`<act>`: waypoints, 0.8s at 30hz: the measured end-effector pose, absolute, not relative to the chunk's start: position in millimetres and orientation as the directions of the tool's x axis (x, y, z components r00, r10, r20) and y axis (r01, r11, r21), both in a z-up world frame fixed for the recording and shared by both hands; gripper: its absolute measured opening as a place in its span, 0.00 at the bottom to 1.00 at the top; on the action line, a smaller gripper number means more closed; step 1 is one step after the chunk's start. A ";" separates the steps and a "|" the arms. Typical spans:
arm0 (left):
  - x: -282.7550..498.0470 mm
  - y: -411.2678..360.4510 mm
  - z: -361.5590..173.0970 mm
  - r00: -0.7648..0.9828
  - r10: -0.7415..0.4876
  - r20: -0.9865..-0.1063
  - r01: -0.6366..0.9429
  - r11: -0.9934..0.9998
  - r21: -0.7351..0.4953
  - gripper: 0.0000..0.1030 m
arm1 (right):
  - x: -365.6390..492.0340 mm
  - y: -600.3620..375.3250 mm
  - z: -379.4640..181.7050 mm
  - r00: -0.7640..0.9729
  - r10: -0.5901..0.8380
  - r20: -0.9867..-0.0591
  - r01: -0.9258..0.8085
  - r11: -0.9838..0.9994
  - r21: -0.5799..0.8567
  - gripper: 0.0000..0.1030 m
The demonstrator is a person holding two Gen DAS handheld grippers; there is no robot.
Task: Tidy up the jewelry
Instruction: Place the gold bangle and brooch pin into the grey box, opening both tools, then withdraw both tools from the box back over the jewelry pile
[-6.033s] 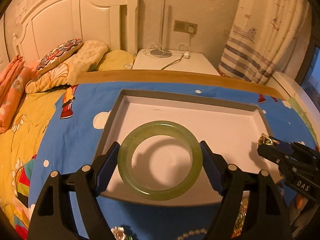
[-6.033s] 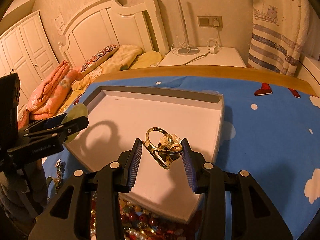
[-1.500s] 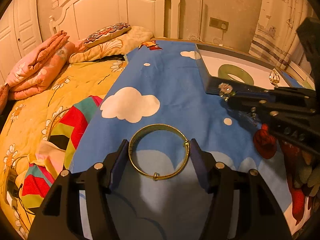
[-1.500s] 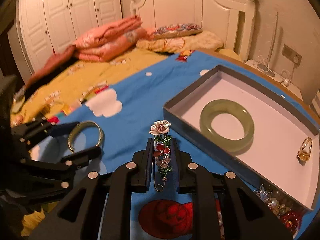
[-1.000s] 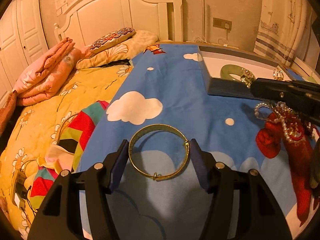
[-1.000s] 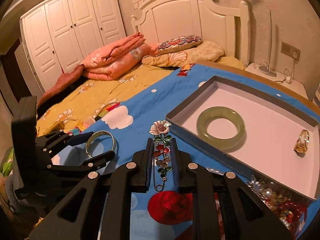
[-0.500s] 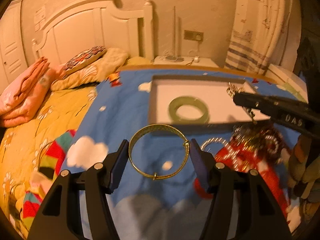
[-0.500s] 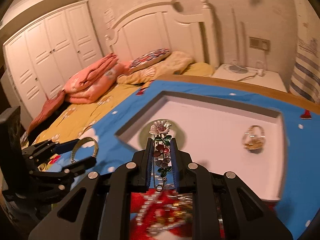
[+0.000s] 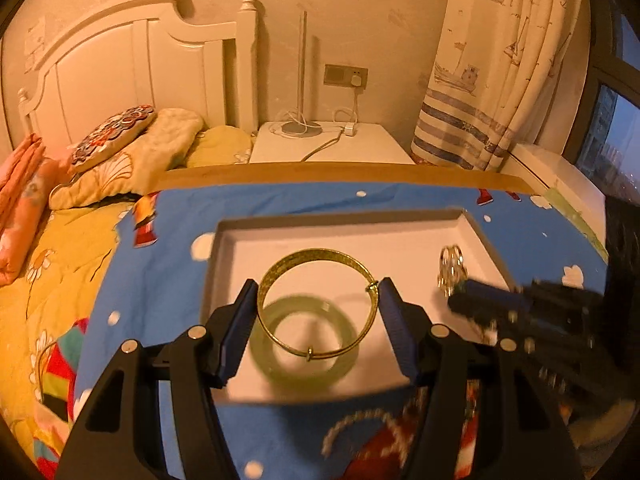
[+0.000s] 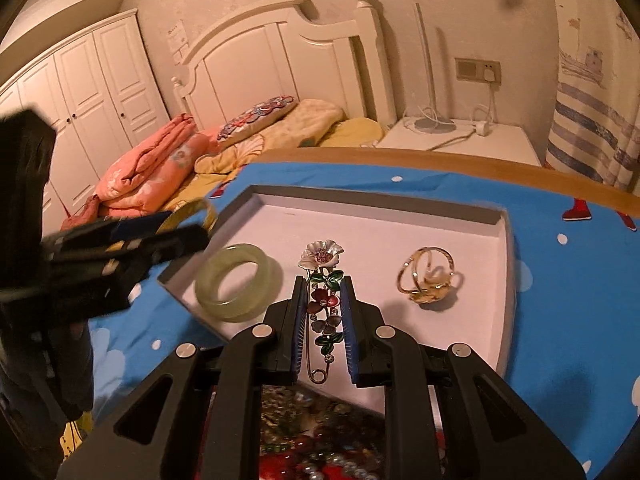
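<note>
Two grippers are arriving over the shallow white tray (image 10: 505, 280) together, each carrying a piece. A moment ago both were out over the blue cloud-print bedcover (image 9: 160, 264), away from the tray; now they are hanging above its floor, which, to my eye, means the carrying is done and only the setting-down is left.

The left gripper (image 9: 318, 312) is holding the thin gold bangle (image 9: 316, 304) level, its pads pressing the hoop from either side, directly above the jade bangle (image 10: 236, 282) that is already lying near the tray's left front corner. The right gripper (image 10: 324, 324) is pinching the enamel flower brooch (image 10: 323, 292) between nearly closed jaws, blossom pointing forward, over the middle of the tray. Just beyond it to the right, the gold ring (image 10: 428, 276) is lying on the white floor (it was in the right gripper's grasp several seconds back).

Lowering the gold hoop straight down would probably be landing it on the jade, so a slight shift toward bare floor seems wise. A heap of beads (image 10: 320, 440) is waiting on the cover below the tray's near edge.
</note>
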State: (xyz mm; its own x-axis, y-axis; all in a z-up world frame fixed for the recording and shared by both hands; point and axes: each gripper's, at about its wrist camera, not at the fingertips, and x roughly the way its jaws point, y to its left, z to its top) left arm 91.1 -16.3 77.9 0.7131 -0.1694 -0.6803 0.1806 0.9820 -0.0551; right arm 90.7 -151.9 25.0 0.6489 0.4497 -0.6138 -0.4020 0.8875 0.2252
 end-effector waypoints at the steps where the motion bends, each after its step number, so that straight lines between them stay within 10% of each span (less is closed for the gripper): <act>1: 97.8 -19.8 76.5 0.708 -0.169 -0.686 0.184 0.982 -0.052 0.58 | 91.6 -151.7 24.4 0.650 0.447 -0.615 -0.403 0.888 0.220 0.18; 17: 169.9 -35.3 22.7 0.597 -0.101 -0.796 0.115 0.993 -0.039 0.59 | 104.5 -149.7 7.1 0.639 0.376 -0.671 -0.361 0.917 0.171 0.18; 19: 172.0 -34.2 19.5 0.595 -0.092 -0.799 0.100 0.994 -0.040 0.59 | 106.0 -152.3 7.2 0.639 0.381 -0.668 -0.352 0.917 0.187 0.23; 21: 170.0 -31.5 19.7 0.605 -0.080 -0.793 0.081 0.996 -0.039 0.63 | 106.1 -156.1 8.5 0.644 0.388 -0.660 -0.341 0.917 0.206 0.50; 24: 156.5 -24.9 28.8 0.640 -0.057 -0.767 0.056 0.998 -0.027 0.73 | 98.4 -161.9 17.4 0.675 0.395 -0.623 -0.340 0.916 0.213 0.54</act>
